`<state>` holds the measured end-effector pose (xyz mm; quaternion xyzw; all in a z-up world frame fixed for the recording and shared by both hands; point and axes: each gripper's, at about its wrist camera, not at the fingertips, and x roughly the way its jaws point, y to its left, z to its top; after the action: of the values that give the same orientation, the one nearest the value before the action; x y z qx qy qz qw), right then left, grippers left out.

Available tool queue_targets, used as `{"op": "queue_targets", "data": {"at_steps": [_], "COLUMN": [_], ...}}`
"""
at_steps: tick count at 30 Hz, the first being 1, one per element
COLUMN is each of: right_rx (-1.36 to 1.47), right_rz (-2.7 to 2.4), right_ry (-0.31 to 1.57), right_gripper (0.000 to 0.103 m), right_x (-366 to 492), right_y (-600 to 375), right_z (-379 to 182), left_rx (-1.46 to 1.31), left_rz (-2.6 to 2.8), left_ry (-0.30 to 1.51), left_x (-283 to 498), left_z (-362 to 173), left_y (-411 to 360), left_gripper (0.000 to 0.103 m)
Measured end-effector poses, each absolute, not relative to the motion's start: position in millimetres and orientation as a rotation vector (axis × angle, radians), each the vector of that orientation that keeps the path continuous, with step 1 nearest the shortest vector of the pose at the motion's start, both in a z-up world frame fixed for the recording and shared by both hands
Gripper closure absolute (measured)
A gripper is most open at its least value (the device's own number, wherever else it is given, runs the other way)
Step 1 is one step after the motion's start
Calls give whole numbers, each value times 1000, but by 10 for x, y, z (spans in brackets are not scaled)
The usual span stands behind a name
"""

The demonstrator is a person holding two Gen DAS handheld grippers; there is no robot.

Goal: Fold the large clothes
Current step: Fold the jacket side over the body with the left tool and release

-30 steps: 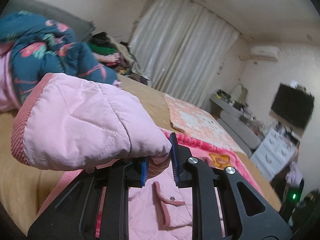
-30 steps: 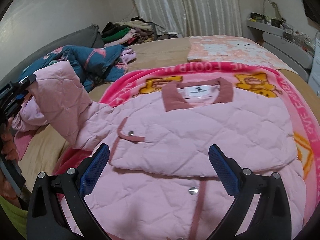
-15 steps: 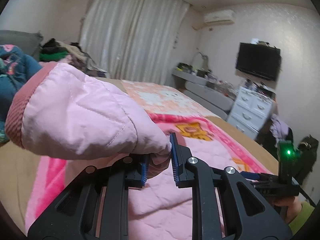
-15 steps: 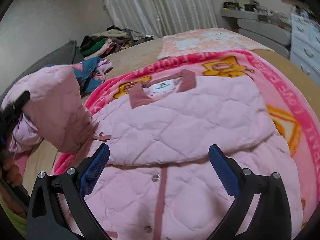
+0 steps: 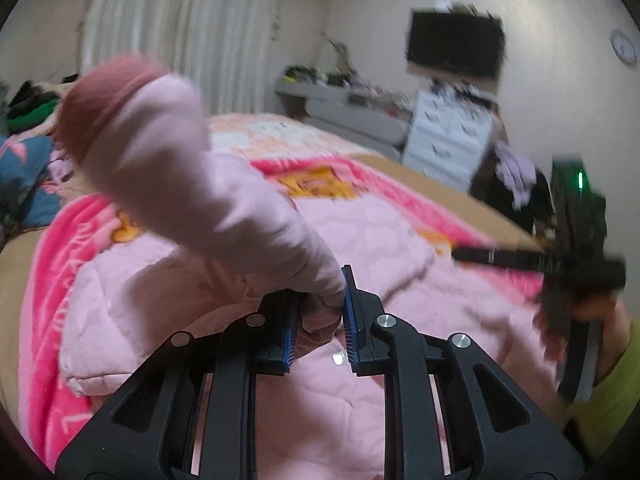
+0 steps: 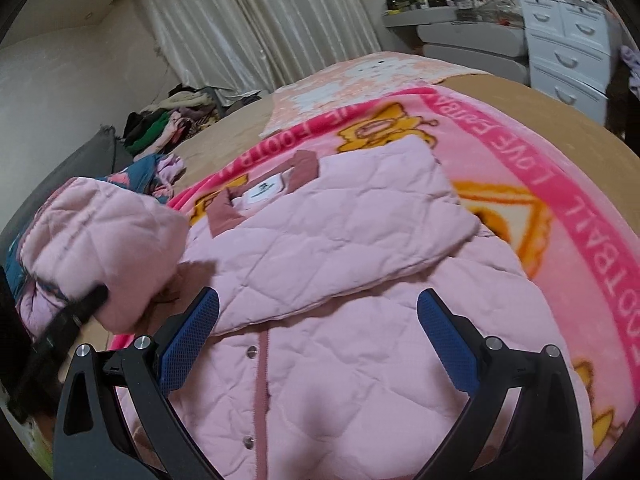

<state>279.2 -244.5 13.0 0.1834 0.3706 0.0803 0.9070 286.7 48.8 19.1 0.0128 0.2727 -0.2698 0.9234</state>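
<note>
A pink quilted jacket (image 6: 360, 280) lies front up on the bed, one sleeve folded across its chest below the dusty-rose collar (image 6: 304, 170). My left gripper (image 5: 318, 320) is shut on the other sleeve (image 5: 200, 184), a fold of pink fabric pinched between its blue pads. That sleeve rises to the upper left and ends in a rose cuff (image 5: 104, 96). In the right wrist view the lifted sleeve (image 6: 104, 240) hangs over the jacket's left edge. My right gripper (image 6: 318, 340) stands open above the snap placket (image 6: 262, 360), holding nothing. One of its black fingers (image 5: 500, 258) shows blurred in the left wrist view.
A pink cartoon blanket (image 6: 560, 184) lies under the jacket on the tan bed (image 6: 540, 104). A blue floral garment (image 6: 140, 172) and a pile of clothes (image 6: 168, 128) sit at the far left. White drawers (image 6: 568, 40) and a wall television (image 5: 452, 44) stand beyond the bed.
My left gripper has carried the sleeve rightward and lower, from beside the jacket to over its body. The right gripper has shifted across the jacket and stayed open.
</note>
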Motion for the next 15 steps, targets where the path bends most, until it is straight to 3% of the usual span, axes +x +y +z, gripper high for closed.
{"op": "queue_targets", "data": {"at_steps": [15], "right_rx": [461], "right_rz": [72], "right_ry": [779], "right_gripper": [4], "right_x": [2778], "right_y": [-2886], "right_z": [13], "left_rx": [258], "left_rz": [-544], "left_ry": [799], "left_x": [3034], "left_z": [-610], "left_y": [36], "left_gripper": [87]}}
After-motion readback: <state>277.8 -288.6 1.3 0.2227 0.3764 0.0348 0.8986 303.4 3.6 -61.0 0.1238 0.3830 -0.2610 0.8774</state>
